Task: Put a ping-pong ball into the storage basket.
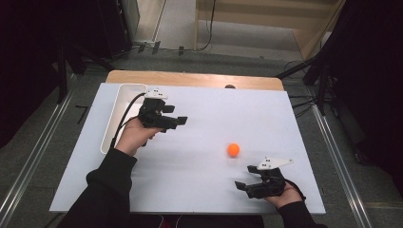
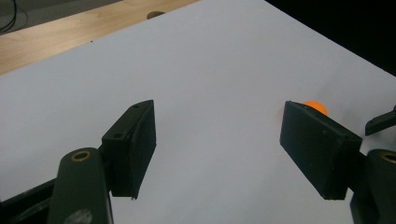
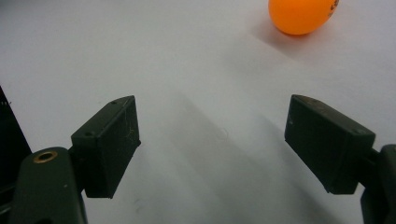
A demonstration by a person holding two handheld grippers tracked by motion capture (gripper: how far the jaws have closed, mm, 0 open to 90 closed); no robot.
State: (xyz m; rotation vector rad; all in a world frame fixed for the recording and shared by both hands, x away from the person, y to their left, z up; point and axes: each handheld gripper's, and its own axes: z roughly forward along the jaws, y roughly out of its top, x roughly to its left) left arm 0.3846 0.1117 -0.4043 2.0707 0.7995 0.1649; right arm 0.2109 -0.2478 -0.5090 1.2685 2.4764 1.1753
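My left gripper [image 1: 177, 121] hangs with jaws spread and empty, well up-left of the orange ball [image 1: 233, 150] and just beside the white tray [image 1: 114, 118]. The ball lies loose on the white surface [image 1: 204, 190]. My right gripper [image 1: 241, 185], also spread and empty, sits just below the ball, clearly the nearer one.

Person wears black long sleeves [image 1: 107, 183], cuffs bunched at wrists. Left gripper [image 1: 177, 121]: black body, blocky matte jaws w/ small screw holes, brass-ringed pivots, black cable, white top plate. Right gripper [image 1: 241, 185]: same build, pale three-cornered plate.
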